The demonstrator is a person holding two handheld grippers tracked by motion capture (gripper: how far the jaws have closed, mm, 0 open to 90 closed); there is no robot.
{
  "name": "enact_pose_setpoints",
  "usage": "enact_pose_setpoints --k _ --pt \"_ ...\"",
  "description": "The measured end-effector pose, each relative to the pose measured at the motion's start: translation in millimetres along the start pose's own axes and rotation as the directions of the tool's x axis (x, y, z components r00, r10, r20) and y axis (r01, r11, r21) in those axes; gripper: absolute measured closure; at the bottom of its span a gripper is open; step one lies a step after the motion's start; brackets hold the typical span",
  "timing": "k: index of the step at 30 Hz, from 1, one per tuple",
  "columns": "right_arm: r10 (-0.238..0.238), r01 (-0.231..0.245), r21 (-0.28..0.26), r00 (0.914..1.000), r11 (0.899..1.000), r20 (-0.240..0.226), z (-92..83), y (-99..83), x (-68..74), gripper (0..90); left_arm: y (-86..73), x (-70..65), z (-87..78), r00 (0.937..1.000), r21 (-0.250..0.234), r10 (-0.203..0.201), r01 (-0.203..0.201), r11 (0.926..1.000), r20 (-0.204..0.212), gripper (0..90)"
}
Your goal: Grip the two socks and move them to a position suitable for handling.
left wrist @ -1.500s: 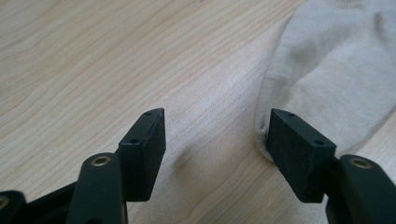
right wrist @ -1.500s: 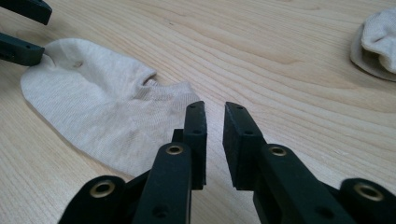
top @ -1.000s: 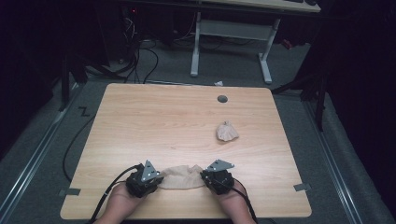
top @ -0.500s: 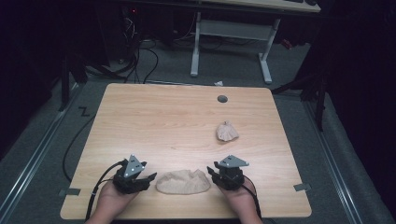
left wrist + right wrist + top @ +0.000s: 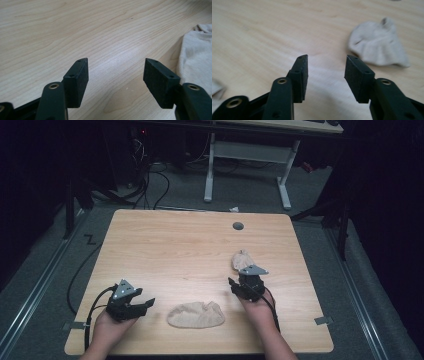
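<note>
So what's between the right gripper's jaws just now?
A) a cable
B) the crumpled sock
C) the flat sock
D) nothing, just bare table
D: in the right gripper view the right gripper has its jaws apart over bare table, with the crumpled sock lying farther off, untouched, and the flat sock lies between the two hands.

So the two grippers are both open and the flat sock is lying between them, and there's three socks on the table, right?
Not quite: there are two socks, not three. The high view shows the flat sock between the open left gripper and the open right gripper, whose jaws have just been opening, with nothing between them, and one crumpled sock farther back on the table.
</note>
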State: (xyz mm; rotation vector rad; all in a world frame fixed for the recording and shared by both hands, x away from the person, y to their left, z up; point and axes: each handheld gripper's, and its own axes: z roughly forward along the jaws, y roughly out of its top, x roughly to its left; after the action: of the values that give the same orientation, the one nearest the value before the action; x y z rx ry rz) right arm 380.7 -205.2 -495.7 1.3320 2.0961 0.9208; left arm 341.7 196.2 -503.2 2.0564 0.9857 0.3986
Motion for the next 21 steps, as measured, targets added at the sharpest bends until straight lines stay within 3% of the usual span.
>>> enact_pose_setpoints --k 5,11,17,21 --pt "-0.005 0.004 0.038 0.9997 0.999 0.025 15.6 10.1 -10.2 48.4 -1.0 1.4 0.7 0.9999 0.001 -0.012 0.012 0.9999 0.000 37.4" --pt "-0.007 0.004 0.063 0.9983 0.998 0.058 29.2 29.4 -25.3 46.8 -1.5 -0.6 2.3 1.0000 0.014 0.002 -0.002 0.9999 0.005 37.5" --pt "-0.020 0.011 0.128 0.9978 0.992 0.063 48.1 34.3 -29.8 47.4 -1.5 0.6 3.7 0.9998 0.013 -0.006 0.006 0.9999 0.021 37.7" --pt "-0.049 0.033 0.158 0.9943 0.987 0.095 55.3 31.6 -30.6 51.3 -2.0 -0.1 6.2 0.9997 0.030 0.009 -0.009 0.9995 0.021 37.7"
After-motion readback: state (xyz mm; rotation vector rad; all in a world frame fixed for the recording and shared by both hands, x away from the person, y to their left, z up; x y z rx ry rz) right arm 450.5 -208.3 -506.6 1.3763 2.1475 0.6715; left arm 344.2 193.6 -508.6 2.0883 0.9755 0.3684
